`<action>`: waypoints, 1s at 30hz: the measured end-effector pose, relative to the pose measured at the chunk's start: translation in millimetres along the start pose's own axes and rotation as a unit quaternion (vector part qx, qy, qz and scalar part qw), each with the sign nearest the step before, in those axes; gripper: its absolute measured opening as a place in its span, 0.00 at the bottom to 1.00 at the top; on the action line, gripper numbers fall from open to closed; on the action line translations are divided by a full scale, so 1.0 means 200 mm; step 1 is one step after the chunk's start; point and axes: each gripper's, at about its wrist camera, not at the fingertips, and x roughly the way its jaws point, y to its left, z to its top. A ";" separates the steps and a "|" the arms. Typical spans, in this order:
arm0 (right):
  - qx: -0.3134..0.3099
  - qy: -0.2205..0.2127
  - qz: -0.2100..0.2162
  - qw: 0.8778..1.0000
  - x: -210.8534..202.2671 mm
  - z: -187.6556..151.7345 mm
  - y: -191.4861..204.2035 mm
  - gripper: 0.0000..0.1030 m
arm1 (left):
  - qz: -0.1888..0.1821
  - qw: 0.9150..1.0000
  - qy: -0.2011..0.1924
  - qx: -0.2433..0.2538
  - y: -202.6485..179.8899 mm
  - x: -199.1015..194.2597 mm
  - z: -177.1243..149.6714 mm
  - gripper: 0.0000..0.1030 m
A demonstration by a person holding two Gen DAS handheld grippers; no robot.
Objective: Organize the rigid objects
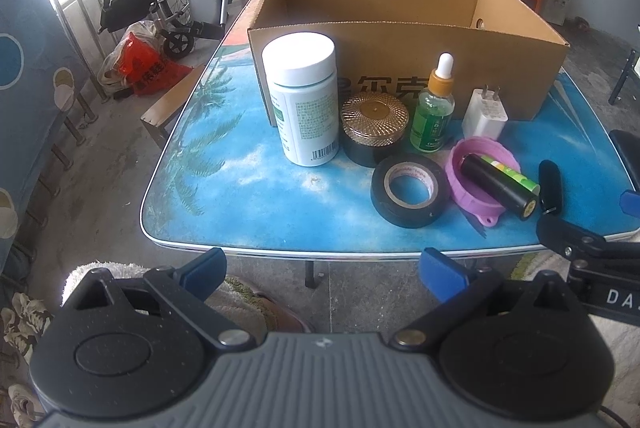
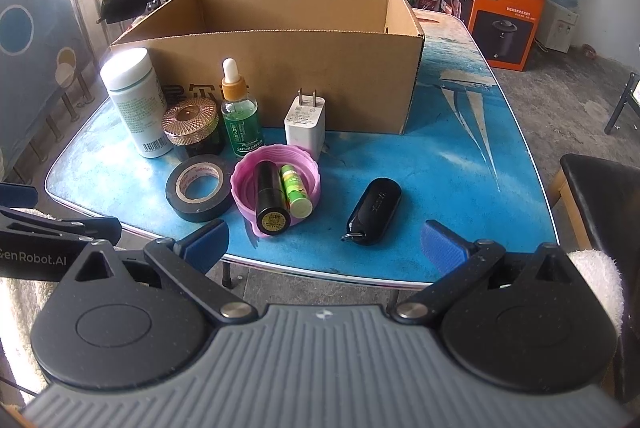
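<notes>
Both grippers hang before the near edge of the table (image 2: 460, 148), empty, with fingers wide apart: the left gripper (image 1: 322, 270) faces the left group of things, the right gripper (image 2: 324, 244) the right group.

Nearest to the right gripper lies a black key fob (image 2: 374, 206), flat and alone. It looks light, hard and smooth, so it may slip; the narrow sides seem the best place to pinch.

Just left of it a pink lid (image 2: 276, 184) holds a black tube (image 2: 269, 196) and a green lip balm (image 2: 296, 194), both round and likely to roll.

The roll of black tape (image 2: 200, 188) lies flat beside the lid; it can be taken across one wall of the ring.

Behind stand a white charger (image 2: 305, 124), a green dropper bottle (image 2: 239, 112), probably glass and fragile, a dark jar with a gold lid (image 2: 192, 126), and a tall white bottle (image 2: 134, 100), too wide perhaps except at the cap.

Farthest is the open cardboard box (image 2: 280, 68), its floor hidden from both views, probably where the things should go.
</notes>
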 end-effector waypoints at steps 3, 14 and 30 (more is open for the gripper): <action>0.000 0.000 -0.001 1.000 0.00 0.00 0.00 0.99 | 0.001 1.000 0.001 -0.003 0.00 0.00 0.00 1.00; -0.001 -0.001 0.001 1.000 -0.01 0.00 0.00 0.99 | 0.003 1.000 0.003 -0.005 0.01 0.00 0.00 1.00; -0.004 0.002 0.005 1.000 -0.01 0.00 0.01 0.99 | 0.006 1.000 0.006 -0.006 0.02 0.00 0.00 1.00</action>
